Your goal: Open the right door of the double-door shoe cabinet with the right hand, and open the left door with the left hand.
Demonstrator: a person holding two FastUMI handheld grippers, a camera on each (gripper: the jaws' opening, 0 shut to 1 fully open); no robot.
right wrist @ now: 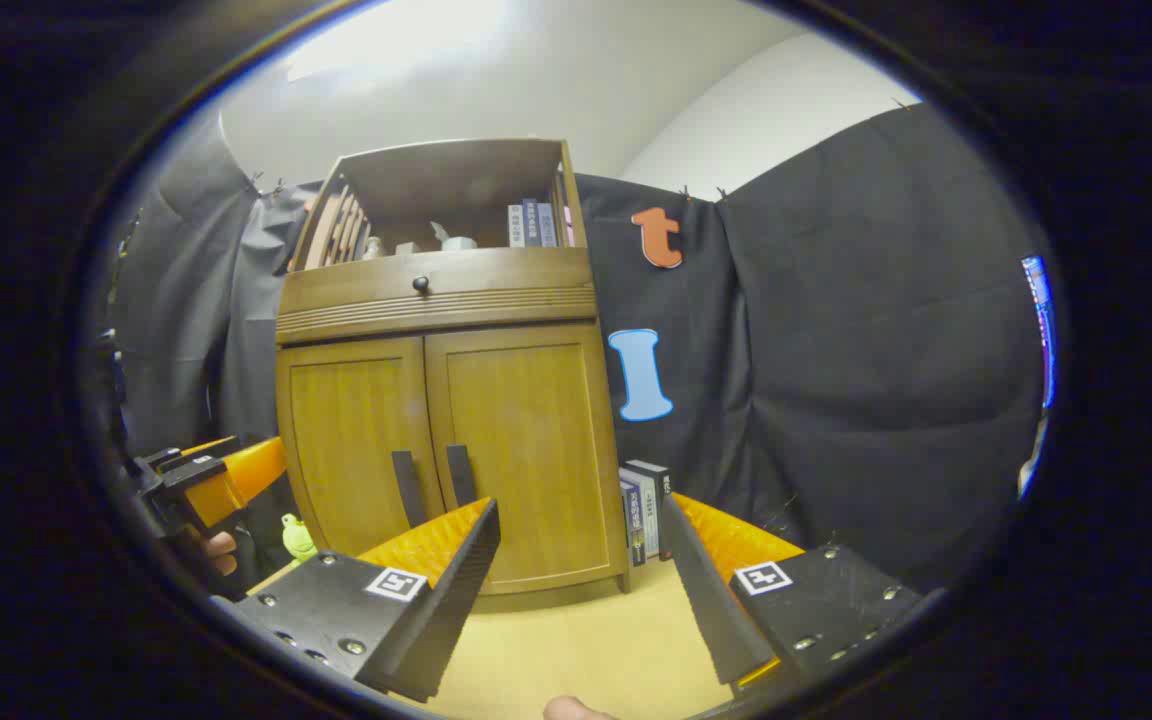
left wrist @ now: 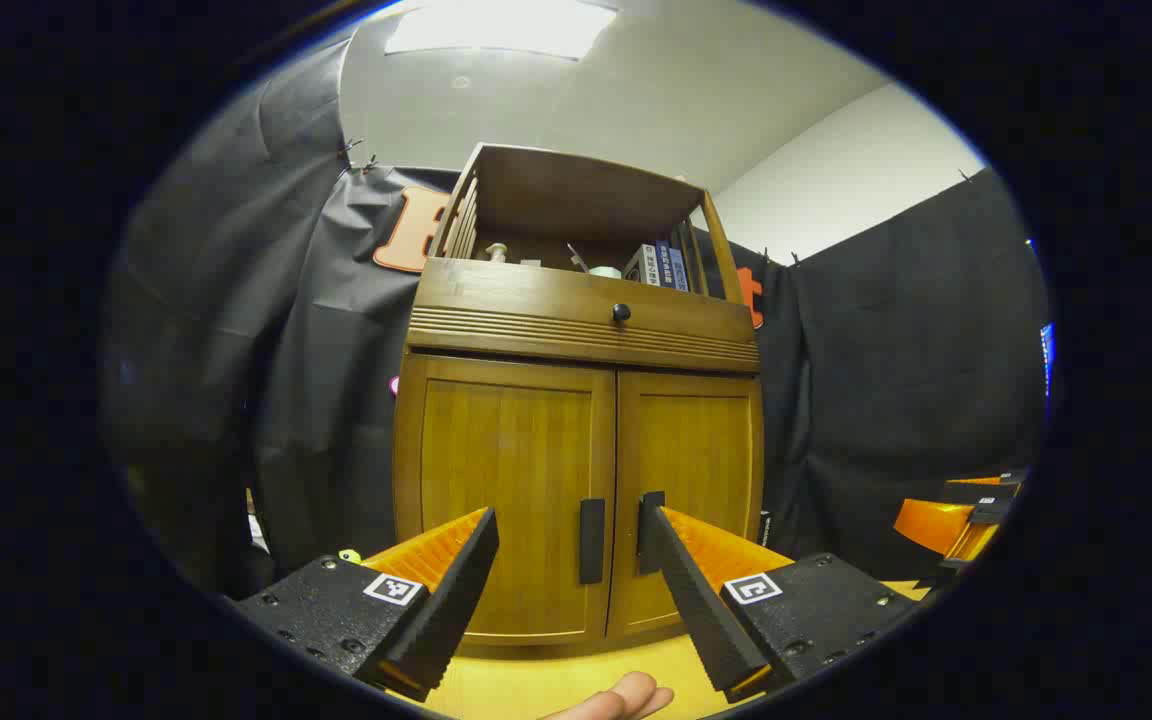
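On yellow tabletop (left wrist: 536, 680), wooden shoe cabinet (left wrist: 576, 440), doors closed (dark handles)

yellow tabletop (right wrist: 586, 640), shoe cabinet (right wrist: 456, 440), boxes (right wrist: 644, 510) beside it

One tall brown wooden cabinet (left wrist: 576, 400) stood at twelve o'clock on the yellow tabletop (left wrist: 556, 680). It carried two closed panelled wooden doors: one left door (left wrist: 506, 490) and one right door (left wrist: 691, 490). Two dark vertical bar handles flanked the centre seam: one left handle (left wrist: 591, 540) and one right handle (left wrist: 649, 520). One wide drawer front bore one round black knob (left wrist: 621, 312). In the right gripper view, two boxed books (right wrist: 644, 510) stood at the cabinet's three o'clock side.
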